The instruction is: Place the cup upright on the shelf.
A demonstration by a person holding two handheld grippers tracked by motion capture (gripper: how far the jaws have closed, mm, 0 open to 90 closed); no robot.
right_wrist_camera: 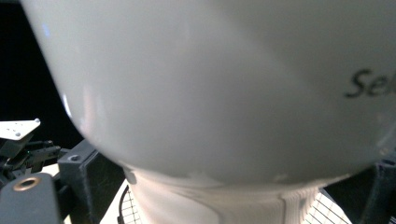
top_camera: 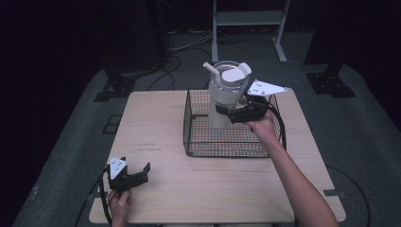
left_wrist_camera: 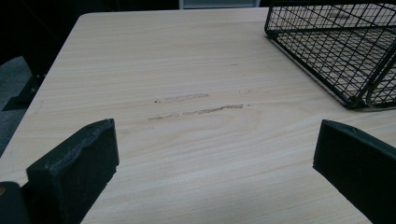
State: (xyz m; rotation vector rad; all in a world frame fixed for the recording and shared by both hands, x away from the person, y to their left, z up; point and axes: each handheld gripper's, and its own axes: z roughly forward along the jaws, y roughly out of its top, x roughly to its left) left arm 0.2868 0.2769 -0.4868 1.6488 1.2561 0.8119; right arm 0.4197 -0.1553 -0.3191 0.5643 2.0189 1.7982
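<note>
A tall white tumbler with a clear lid and a white straw stands upright, its lower end inside the black wire basket. I cannot tell whether it touches the basket floor. My right gripper is shut on the tumbler's body from the right side. In the right gripper view the tumbler looms close between the two jaws of the right gripper. My left gripper rests low at the table's front left, open and holding nothing. In the left gripper view, the left gripper has bare wood between its jaws, and the basket sits at the upper right.
The wooden table has bare surface left of the basket and along the front. Faint scuff marks lie ahead of the left gripper. Behind the table stand a metal frame, floor cables and black stand bases.
</note>
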